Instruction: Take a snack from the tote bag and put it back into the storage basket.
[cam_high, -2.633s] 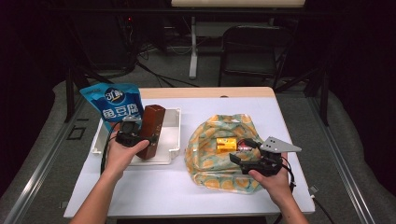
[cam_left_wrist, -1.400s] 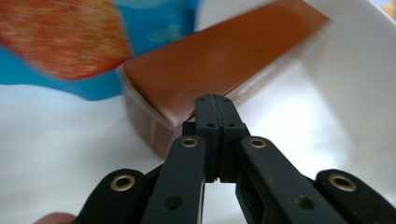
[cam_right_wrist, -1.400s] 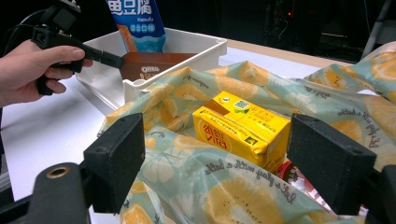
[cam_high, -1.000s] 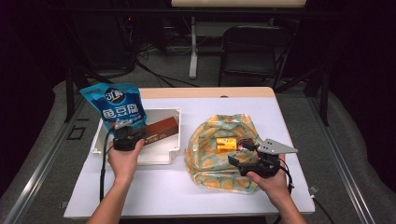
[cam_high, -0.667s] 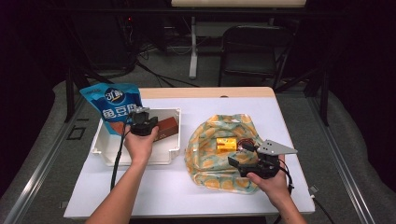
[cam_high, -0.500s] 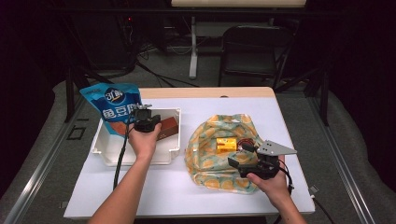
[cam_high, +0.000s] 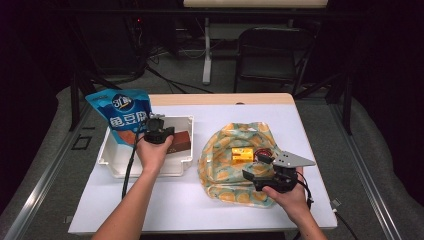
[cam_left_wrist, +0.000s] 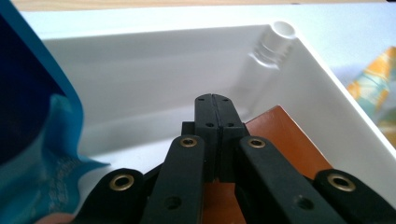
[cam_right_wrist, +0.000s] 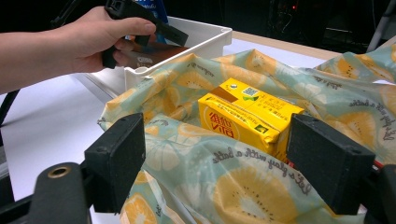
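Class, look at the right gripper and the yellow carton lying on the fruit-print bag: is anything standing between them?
Nothing visible blocks it. The right gripper has open jaws facing the yellow carton, with only low folds of the fruit-print bag beneath.

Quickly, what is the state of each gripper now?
Left gripper: closed, fingers together, holding nothing, over the brown box in the white bin.
Right gripper: open, above the patterned cloth.

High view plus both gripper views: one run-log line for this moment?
left gripper: shut, empty, over brown box in white bin | right gripper: open, at fruit-print bag | yellow carton: in bag
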